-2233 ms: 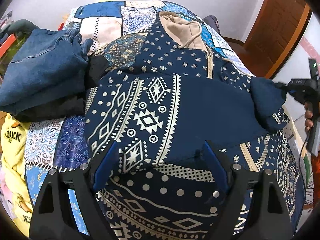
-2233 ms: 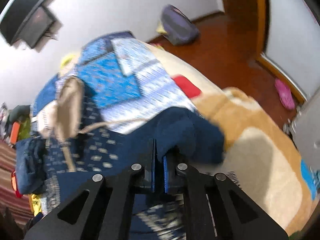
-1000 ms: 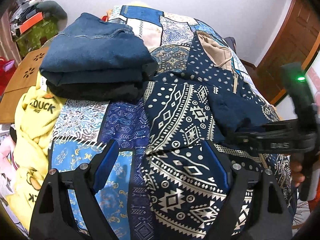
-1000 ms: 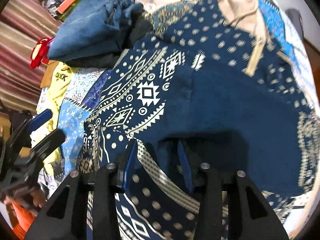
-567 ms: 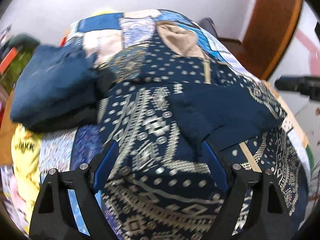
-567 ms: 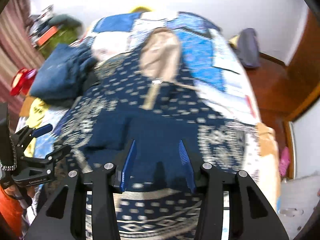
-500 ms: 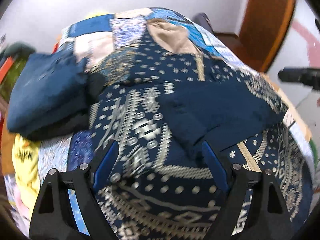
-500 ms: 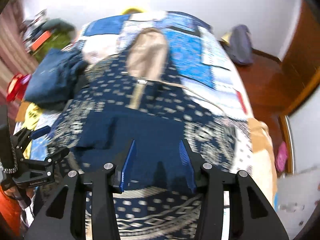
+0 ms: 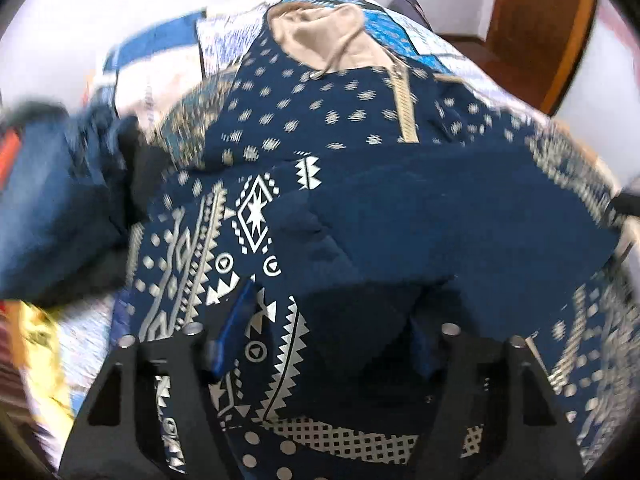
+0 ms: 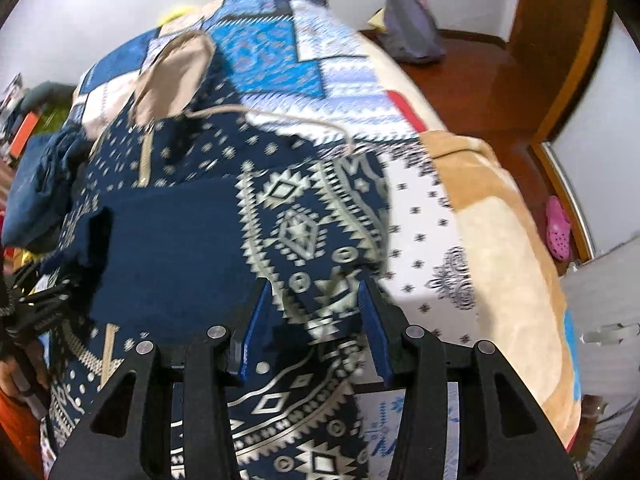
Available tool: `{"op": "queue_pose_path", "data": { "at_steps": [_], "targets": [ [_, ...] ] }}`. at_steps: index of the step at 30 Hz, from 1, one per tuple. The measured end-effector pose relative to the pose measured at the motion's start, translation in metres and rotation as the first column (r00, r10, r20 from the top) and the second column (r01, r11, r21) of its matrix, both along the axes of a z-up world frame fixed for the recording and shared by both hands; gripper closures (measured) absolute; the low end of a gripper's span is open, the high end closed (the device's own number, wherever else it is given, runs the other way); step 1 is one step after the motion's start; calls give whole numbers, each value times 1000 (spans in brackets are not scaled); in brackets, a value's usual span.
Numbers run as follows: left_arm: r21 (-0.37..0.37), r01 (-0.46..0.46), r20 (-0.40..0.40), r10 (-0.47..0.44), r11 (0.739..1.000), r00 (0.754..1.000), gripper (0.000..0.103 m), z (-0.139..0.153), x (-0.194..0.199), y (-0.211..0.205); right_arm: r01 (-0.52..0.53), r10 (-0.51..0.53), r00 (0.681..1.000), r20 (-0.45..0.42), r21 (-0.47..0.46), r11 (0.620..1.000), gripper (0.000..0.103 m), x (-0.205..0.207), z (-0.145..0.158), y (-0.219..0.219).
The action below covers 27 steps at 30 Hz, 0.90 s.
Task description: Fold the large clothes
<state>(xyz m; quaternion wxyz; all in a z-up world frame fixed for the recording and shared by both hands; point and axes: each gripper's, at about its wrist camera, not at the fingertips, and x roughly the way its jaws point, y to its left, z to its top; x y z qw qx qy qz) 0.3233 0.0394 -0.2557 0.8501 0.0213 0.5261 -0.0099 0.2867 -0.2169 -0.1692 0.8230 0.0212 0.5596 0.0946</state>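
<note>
Left wrist cam first: my left gripper (image 9: 332, 332) has its fingers spread wide, nothing pinched, hovering low over the hoodie (image 9: 360, 128), which is lying face up on the bed (image 9: 240, 28) w/ the beige hood pointing away from me. One sleeve (image 9: 440, 216) is already laid across the chest, plain navy side up, and its cuff end sits right btwn my fingers. Risk here imo: if I close now I'd probably grab the sleeve AND the body layer under it, so lifting would drag the whole front out of shape. Also the stack of jeans (image 9: 52, 200) is just beside the hoodie's edge, so a sideways fold could bump it. Frame's pretty blurry tbh, so depth is a guess.

Right wrist cam: right gripper (image 10: 316, 328) is also spread apart, empty, sitting over the patterned side edge of the hoodie near where it meets the bedspread. The drawstring (image 10: 280, 116) trails off the garment onto the bed; if I fold the side over w/o tucking it, it'll prob end up hanging out or snag on a finger. This side of the hoodie is close to the bed's edge too, so pulling toward me could slide it off. Backpack (image 10: 412, 36) and pink shoe (image 10: 558, 224) are on the floor, well apart, no issue.
</note>
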Motion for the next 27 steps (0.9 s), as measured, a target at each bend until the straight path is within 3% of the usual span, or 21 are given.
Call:
{"op": "queue_pose_path", "data": {
  "at_steps": [4,5,8,9,12,18,21,27],
  "targets": [
    [-243,-123,-22,121,962,992,50,2,-4,44,20,-20,1000,19,7,1000,62,-1,2,-8],
    [-296,-144,-30,142,944,989,50,3,-6,53,22,-22,1000,15,10,1000,62,0,1,-10],
    [-462,-226,-61,224,858,973,50,2,-16,84,24,-24,1000,-4,18,1000,62,1,-5,-10],
    [-495,-241,-68,239,835,969,50,1,-19,91,22,-22,1000,-3,14,1000,62,1,-6,-9],
    [-537,-244,-76,242,808,967,50,-2,-26,97,8,-8,1000,0,-3,1000,62,-1,-8,-3],
    [-470,-224,-51,226,854,973,52,4,-27,84,-27,27,1000,2,-4,1000,62,-7,-7,8],
    [-361,-236,-23,244,902,969,77,9,-24,79,-33,34,999,13,-5,999,62,-9,-2,11],
    [-269,-176,140,220,947,966,82,52,-31,74,-13,15,997,75,-27,1000,62,-8,18,7]
  ]
}}
